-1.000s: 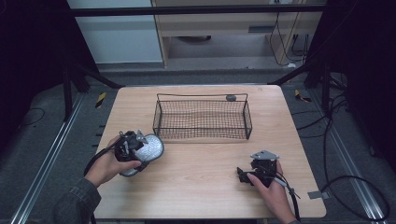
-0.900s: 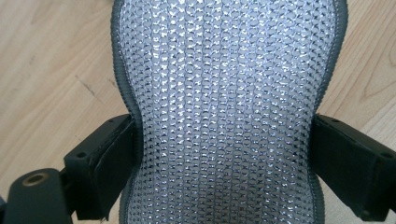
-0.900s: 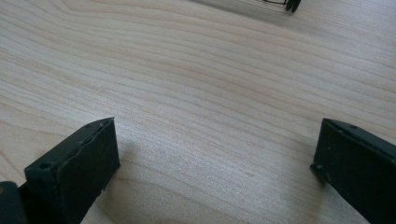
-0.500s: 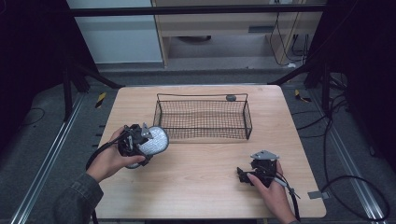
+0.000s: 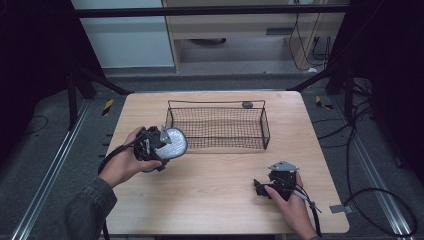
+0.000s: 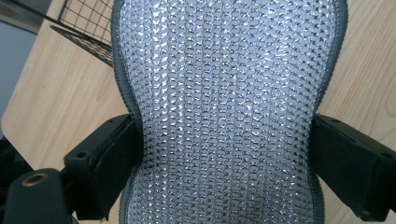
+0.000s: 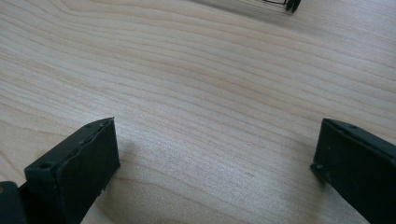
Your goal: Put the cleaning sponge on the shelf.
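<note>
The left gripper (image 5: pixel 159 142) is clamped on a silver mesh pad (image 5: pixel 172 143), an oval piece with a dark bound edge. In the left gripper view the two black jaws press in on the pad (image 6: pixel 229 112) from either side at its narrowed middle, so the hold is across the width, where the jaws can span it. The pad appears lifted clear of the table (image 5: pixel 220 200), though the high view is too coarse to rule out a light touch.

Seen from above, the pad sits at about 9 o'clock on the table, just beside the left end of the wire basket (image 5: pixel 218 125), which stands at 12 o'clock. Its leading edge points toward the basket's near left corner. Judged from this, the pad is being carried to the basket, and the step in hand is the lift over the rim. A small dark object (image 5: pixel 247 104) rests at the basket's far rim; what it is cannot be told.

The right gripper (image 5: pixel 265 186) rests low at about 4 o'clock, well apart from the basket. Its jaws stand wide apart with bare wood (image 7: pixel 196 93) between them, holding nothing. It is parked clear, presumably so as not to obstruct the left hand's path.

Risk: the soft pad may catch on the basket's rim.
</note>
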`<state>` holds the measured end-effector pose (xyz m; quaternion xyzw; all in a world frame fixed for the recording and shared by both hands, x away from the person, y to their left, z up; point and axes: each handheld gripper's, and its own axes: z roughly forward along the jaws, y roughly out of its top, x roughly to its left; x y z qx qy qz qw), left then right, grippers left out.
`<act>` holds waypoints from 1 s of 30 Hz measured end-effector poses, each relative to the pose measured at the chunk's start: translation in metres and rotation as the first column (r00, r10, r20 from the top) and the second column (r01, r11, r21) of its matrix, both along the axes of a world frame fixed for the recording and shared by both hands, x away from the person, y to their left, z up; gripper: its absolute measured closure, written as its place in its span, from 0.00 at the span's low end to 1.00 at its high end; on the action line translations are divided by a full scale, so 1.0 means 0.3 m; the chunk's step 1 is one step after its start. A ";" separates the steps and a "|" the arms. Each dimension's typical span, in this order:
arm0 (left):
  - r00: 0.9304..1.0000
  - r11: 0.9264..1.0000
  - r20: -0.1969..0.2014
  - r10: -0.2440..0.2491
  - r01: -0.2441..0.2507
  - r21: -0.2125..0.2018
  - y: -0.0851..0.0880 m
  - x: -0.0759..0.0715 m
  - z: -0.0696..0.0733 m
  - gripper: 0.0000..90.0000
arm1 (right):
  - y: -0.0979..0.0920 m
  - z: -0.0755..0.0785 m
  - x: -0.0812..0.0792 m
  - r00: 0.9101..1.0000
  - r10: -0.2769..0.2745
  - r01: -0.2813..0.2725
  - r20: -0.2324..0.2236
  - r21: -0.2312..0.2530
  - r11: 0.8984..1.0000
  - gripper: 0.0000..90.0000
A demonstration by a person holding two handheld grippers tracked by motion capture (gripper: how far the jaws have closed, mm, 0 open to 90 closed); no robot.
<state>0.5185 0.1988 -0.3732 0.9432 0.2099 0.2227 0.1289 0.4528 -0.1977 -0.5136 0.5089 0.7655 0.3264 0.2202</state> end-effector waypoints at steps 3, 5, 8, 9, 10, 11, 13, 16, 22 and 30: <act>1.000 1.000 0.013 -0.005 0.005 0.003 -0.009 0.007 0.019 0.11 | 0.000 0.000 0.000 1.000 0.000 0.000 0.000 0.000 1.000 0.00; 1.000 1.000 0.017 -0.007 0.007 0.003 -0.013 0.012 0.029 0.11 | 0.000 0.000 0.000 1.000 0.000 0.000 0.000 0.000 1.000 0.00; 1.000 1.000 0.025 -0.009 0.009 0.005 -0.023 0.022 0.043 0.11 | 0.000 0.000 0.000 1.000 0.000 0.000 -0.002 -0.001 1.000 0.00; 1.000 1.000 0.029 -0.012 0.012 0.010 -0.027 0.027 0.047 0.11 | 0.000 0.000 0.000 1.000 0.000 0.000 -0.001 -0.001 1.000 0.00; 0.999 1.000 0.033 -0.012 0.012 0.010 -0.030 0.029 0.050 0.11 | 0.000 0.000 0.000 1.000 0.000 0.000 -0.002 -0.001 1.000 0.00; 0.999 1.000 0.034 -0.016 0.015 0.012 -0.035 0.034 0.055 0.11 | 0.000 0.000 0.000 1.000 0.001 -0.001 -0.001 -0.001 1.000 0.00; 0.999 1.000 0.043 -0.023 0.022 0.020 -0.043 0.043 0.062 0.11 | -0.001 0.000 0.000 1.000 0.002 -0.002 0.000 -0.004 1.000 0.00; 0.998 0.999 0.052 -0.026 0.024 0.028 -0.056 0.058 0.070 0.11 | -0.001 0.000 0.000 1.000 0.002 -0.002 0.000 -0.004 1.000 0.00; 0.997 0.999 0.073 -0.038 0.036 0.036 -0.087 0.090 0.084 0.11 | 0.000 0.000 0.000 1.000 -0.001 0.001 0.000 -0.001 1.000 0.00; 0.992 0.998 0.115 -0.055 0.049 0.050 -0.120 0.134 0.102 0.11 | 0.000 0.000 0.000 1.000 0.000 0.000 0.000 -0.003 1.000 0.00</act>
